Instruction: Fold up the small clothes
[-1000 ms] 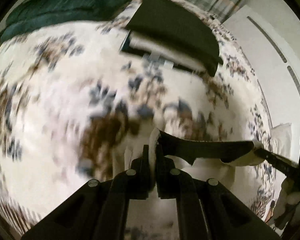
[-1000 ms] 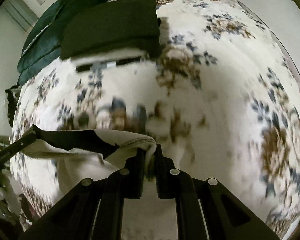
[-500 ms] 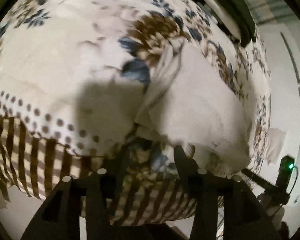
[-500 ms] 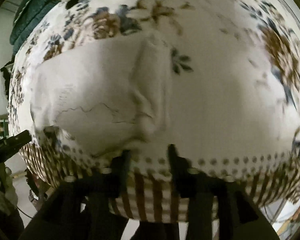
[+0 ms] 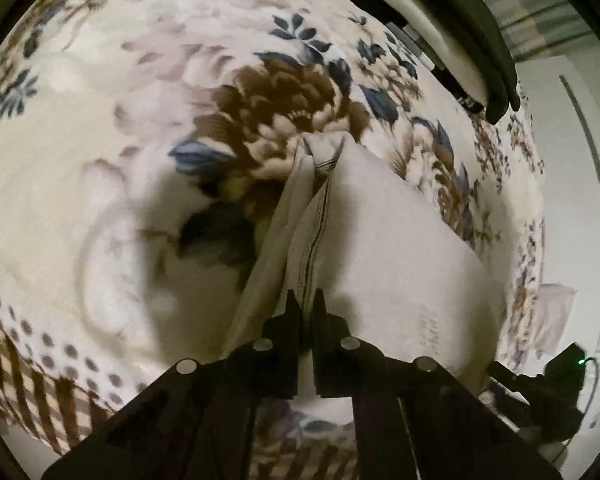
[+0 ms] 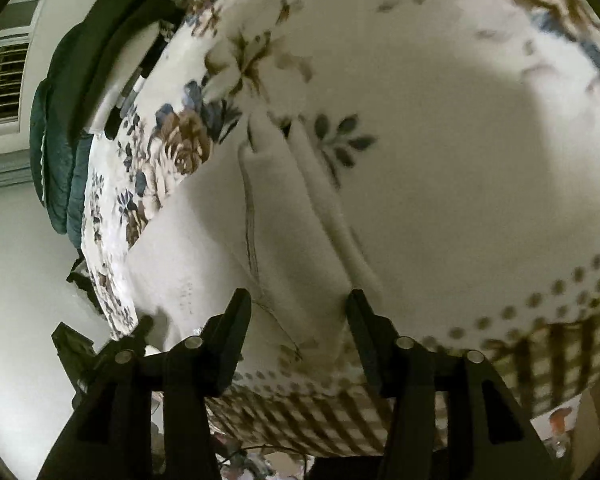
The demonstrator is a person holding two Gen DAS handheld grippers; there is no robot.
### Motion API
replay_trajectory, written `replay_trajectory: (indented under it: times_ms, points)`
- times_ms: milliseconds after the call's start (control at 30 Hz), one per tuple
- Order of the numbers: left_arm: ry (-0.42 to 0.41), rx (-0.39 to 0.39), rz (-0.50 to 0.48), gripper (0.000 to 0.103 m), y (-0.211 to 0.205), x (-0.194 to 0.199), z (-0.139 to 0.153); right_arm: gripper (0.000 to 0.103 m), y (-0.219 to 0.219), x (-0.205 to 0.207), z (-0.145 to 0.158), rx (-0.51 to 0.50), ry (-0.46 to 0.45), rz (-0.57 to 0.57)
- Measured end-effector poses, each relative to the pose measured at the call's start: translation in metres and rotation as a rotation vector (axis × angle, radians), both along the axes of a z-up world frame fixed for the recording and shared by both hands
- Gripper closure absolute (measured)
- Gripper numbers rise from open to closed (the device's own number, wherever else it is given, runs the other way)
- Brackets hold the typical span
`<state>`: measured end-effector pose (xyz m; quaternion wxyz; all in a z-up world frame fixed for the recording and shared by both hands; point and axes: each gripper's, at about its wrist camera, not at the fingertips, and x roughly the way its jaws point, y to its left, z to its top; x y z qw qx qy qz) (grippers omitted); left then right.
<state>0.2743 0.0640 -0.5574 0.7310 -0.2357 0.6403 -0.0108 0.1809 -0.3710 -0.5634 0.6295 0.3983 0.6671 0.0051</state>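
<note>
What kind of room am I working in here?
Probably a bedroom: the white garment lies on a floral bedspread, folded dark clothes are stacked further back, and a window with blinds shows beyond.

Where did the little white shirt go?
The white garment lies on the flowery blanket near its dotted edge, pinched at one seam by the left gripper, with the open right gripper over it.

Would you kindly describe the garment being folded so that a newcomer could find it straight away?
Start from the floral blanket with brown and blue flowers covering the surface. At its near edge lies a plain cream garment, one stitched edge pinched in the left hand-held gripper. Unlike the dark folded stack at the far side, it is pale, unpatterned and rumpled.
</note>
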Motion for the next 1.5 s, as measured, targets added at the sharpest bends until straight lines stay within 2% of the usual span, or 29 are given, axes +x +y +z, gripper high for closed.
replay_trajectory:
  times_ms: [100, 133, 267, 333, 367, 400, 433, 533, 633, 667, 700, 733, 767, 800, 967, 1000, 1067, 1133, 1167, 1233, 1267, 1300, 1333, 1367, 1500]
  points:
    - [0.009, 0.006, 0.009, 0.100, 0.008, -0.006, -0.001, 0.098, -0.003, 0.002, 0.005, -0.151, 0.009, -0.013]
    - [0.025, 0.004, 0.013, 0.100, 0.012, -0.009, -0.002, 0.098, -0.006, 0.001, 0.001, -0.160, 0.026, -0.019]
    - [0.065, -0.075, 0.012, 0.093, 0.019, -0.006, 0.011, 0.096, -0.003, 0.006, 0.002, -0.069, 0.025, 0.033]
    - [0.030, -0.089, 0.018, 0.079, 0.023, 0.000, 0.027, 0.082, -0.005, 0.014, 0.013, -0.079, 0.003, 0.039]
    - [0.009, -0.091, 0.021, 0.072, 0.024, 0.004, 0.033, 0.065, -0.011, 0.017, 0.018, -0.079, -0.014, 0.013]
    - [-0.009, -0.087, 0.025, 0.059, 0.025, 0.011, 0.037, 0.050, -0.016, 0.020, 0.021, -0.073, -0.032, -0.021]
    - [-0.032, -0.089, 0.028, 0.053, 0.026, 0.019, 0.039, 0.048, -0.021, 0.022, 0.022, -0.063, -0.046, -0.048]
    - [-0.033, -0.093, 0.019, 0.053, 0.022, 0.050, 0.025, 0.048, -0.032, 0.045, 0.009, -0.022, -0.063, -0.122]
    - [-0.017, -0.075, -0.034, 0.053, 0.011, 0.075, 0.004, 0.048, -0.031, 0.069, -0.013, 0.033, -0.040, -0.152]
    - [-0.012, -0.078, -0.054, 0.055, 0.006, 0.081, -0.004, 0.050, -0.031, 0.074, -0.020, 0.055, -0.031, -0.161]
    - [-0.007, -0.061, -0.072, 0.061, 0.001, 0.086, -0.010, 0.067, -0.028, 0.079, -0.025, 0.065, -0.024, -0.160]
    - [-0.014, -0.063, -0.084, 0.085, -0.002, 0.088, -0.014, 0.081, -0.023, 0.086, -0.030, 0.054, -0.011, -0.136]
    - [-0.011, -0.061, -0.092, 0.090, -0.003, 0.090, -0.017, 0.090, -0.022, 0.088, -0.031, 0.034, -0.009, -0.119]
    - [-0.009, -0.044, -0.093, 0.091, -0.003, 0.092, -0.021, 0.092, -0.023, 0.088, -0.030, 0.017, -0.018, -0.121]
    - [-0.009, -0.074, -0.069, 0.093, 0.006, 0.091, -0.024, 0.096, -0.038, 0.087, -0.039, 0.032, -0.020, -0.214]
    - [-0.005, -0.080, -0.064, 0.093, 0.007, 0.089, -0.024, 0.099, -0.038, 0.087, -0.042, 0.025, -0.012, -0.225]
    - [-0.003, -0.083, -0.068, 0.093, 0.007, 0.090, -0.023, 0.099, -0.041, 0.083, -0.045, 0.019, -0.002, -0.231]
    - [0.008, -0.116, -0.059, 0.088, 0.010, 0.090, -0.022, 0.099, -0.039, 0.084, -0.048, 0.029, 0.004, -0.217]
    - [0.014, -0.146, -0.054, 0.087, 0.012, 0.090, -0.021, 0.097, -0.039, 0.085, -0.047, 0.042, 0.007, -0.203]
    - [0.009, -0.205, -0.043, 0.074, 0.019, 0.088, -0.017, 0.088, -0.039, 0.085, -0.044, 0.070, 0.002, -0.184]
    - [-0.007, -0.225, -0.044, 0.069, 0.023, 0.084, -0.014, 0.068, -0.041, 0.085, -0.041, 0.079, -0.004, -0.166]
    - [-0.014, -0.241, -0.047, 0.052, 0.027, 0.081, -0.013, 0.044, -0.042, 0.084, -0.038, 0.082, -0.013, -0.159]
    - [-0.017, -0.256, -0.048, 0.038, 0.030, 0.078, -0.014, 0.035, -0.044, 0.081, -0.037, 0.088, -0.023, -0.150]
    - [-0.018, -0.268, -0.046, 0.038, 0.033, 0.074, -0.016, 0.025, -0.046, 0.078, -0.036, 0.097, -0.030, -0.134]
    - [0.040, -0.294, -0.054, 0.038, 0.039, 0.059, -0.038, 0.019, -0.047, 0.066, -0.057, 0.246, -0.022, -0.100]
